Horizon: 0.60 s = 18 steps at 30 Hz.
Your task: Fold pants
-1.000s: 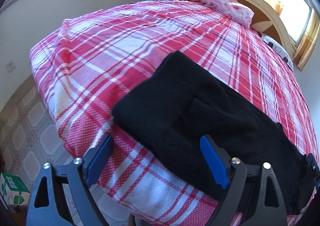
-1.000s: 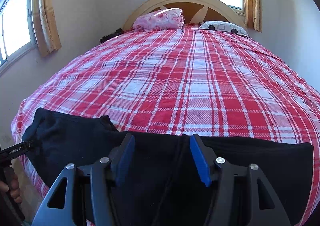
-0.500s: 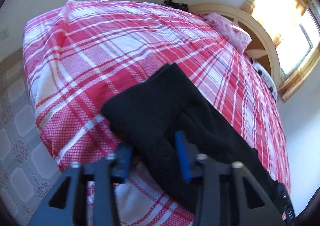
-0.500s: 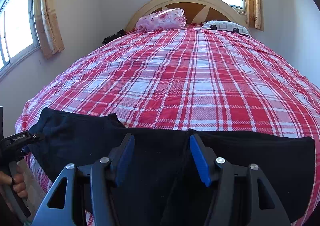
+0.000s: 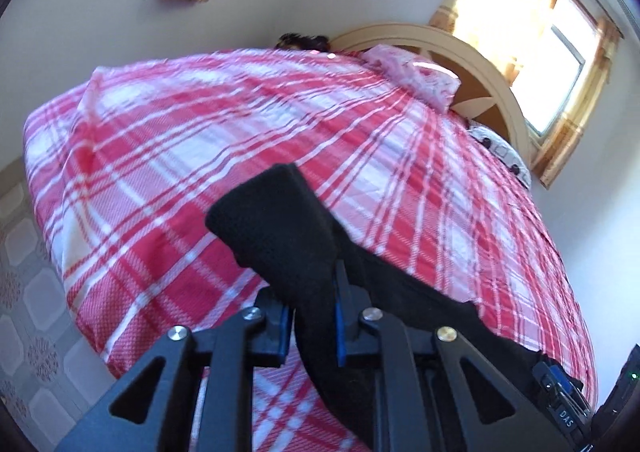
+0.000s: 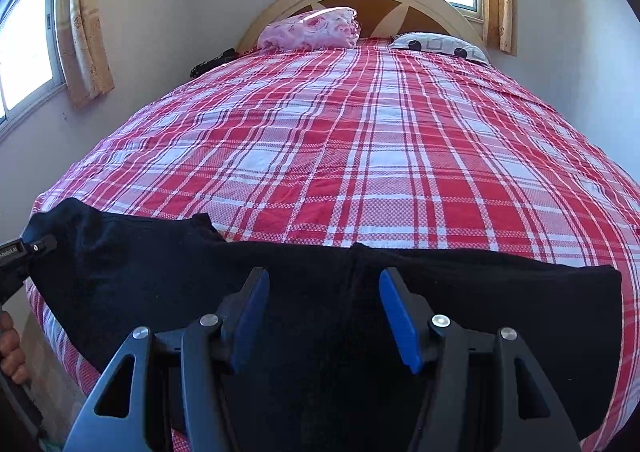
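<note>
left gripper [image 5: 311,316] closing, pinching the black pants [image 5: 280,228] at 6 o'clock — right gripper [image 6: 324,316] half-open, gripping nothing, over pants.

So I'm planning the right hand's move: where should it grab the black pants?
Probably the near edge of the black pants, at the lengthwise fold ridge between the open right gripper pads. The cloth lies flat there, so come from the bed's foot. The left gripper is closing on the leg end.

Both tongs [image 5: 310,326] [image 6: 324,316] are black triangular-cutout frames with silver screws and blue finger pads [image 6: 400,320].
</note>
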Each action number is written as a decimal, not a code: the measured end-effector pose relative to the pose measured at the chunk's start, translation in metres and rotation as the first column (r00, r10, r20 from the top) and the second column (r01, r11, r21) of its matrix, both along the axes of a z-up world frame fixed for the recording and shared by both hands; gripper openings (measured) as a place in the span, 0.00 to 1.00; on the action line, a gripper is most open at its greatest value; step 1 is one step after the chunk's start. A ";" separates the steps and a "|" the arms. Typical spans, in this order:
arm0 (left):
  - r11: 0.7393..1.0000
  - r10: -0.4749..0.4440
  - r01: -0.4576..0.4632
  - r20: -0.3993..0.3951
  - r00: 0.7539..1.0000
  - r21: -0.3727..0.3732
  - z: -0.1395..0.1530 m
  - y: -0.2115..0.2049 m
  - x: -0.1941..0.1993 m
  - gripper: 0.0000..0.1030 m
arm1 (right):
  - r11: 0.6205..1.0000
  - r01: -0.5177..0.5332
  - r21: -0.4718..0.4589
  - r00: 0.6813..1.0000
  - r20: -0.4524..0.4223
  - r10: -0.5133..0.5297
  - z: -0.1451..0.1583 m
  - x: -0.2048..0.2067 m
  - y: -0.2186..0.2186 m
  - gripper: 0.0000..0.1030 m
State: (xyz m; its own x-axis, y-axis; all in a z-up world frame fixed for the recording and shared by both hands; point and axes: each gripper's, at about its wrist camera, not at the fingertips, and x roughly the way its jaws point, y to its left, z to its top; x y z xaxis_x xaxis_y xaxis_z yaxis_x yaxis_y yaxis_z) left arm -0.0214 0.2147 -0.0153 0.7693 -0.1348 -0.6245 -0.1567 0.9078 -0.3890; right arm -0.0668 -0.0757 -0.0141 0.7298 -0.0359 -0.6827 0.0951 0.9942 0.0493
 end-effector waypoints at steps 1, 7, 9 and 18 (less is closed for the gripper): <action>1.000 -0.025 0.025 0.024 0.999 0.016 0.006 -0.007 0.000 0.16 | 1.000 0.004 0.004 1.000 0.001 -0.004 0.000 -0.001 -0.002 0.58; 0.976 -0.207 0.194 0.145 0.968 0.103 0.040 -0.069 0.001 0.16 | 0.998 0.055 0.014 0.998 0.010 -0.055 0.004 -0.004 -0.022 0.58; 0.960 -0.274 0.258 0.164 0.948 0.110 0.047 -0.093 0.004 0.16 | 0.997 0.077 0.008 0.997 0.008 -0.077 0.006 -0.006 -0.031 0.58; 0.823 -0.567 0.539 0.227 0.792 0.179 0.062 -0.205 -0.013 0.16 | 0.970 0.241 -0.014 0.970 0.018 -0.241 0.015 -0.033 -0.094 0.58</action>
State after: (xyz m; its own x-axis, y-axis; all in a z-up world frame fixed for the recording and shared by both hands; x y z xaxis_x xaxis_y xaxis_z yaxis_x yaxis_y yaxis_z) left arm -0.0348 0.0094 0.0467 0.7164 -0.5352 -0.4476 0.4770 0.8439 -0.2457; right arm -0.0996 -0.1699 0.0005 0.7090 -0.2230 -0.6690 0.3314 0.9428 0.0370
